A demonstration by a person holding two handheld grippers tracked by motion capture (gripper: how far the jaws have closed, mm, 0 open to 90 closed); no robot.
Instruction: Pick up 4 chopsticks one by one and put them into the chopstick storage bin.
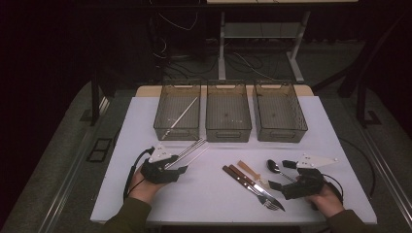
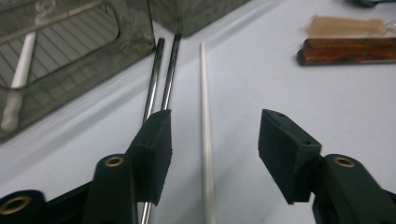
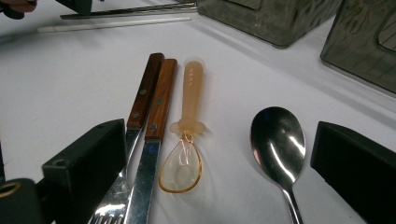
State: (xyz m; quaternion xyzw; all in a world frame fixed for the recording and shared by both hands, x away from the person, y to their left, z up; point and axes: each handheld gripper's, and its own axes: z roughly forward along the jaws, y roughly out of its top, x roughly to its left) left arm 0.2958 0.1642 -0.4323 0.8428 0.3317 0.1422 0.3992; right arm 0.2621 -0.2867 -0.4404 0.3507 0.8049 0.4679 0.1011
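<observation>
Left gripper [image 2: 212,135] sits low by the left bin [image 1: 177,112], jaws half-open astride the white chopstick [image 2: 205,140], untouched; right gripper [image 3: 210,172] gapes wide, empty.

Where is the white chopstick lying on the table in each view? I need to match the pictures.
High view: white chopstick by the left claw, front of the left bin.
Left gripper view: it runs up between the open jaws.
Right gripper view: top left.
Shared landmark: the metal chopsticks beside it.
</observation>
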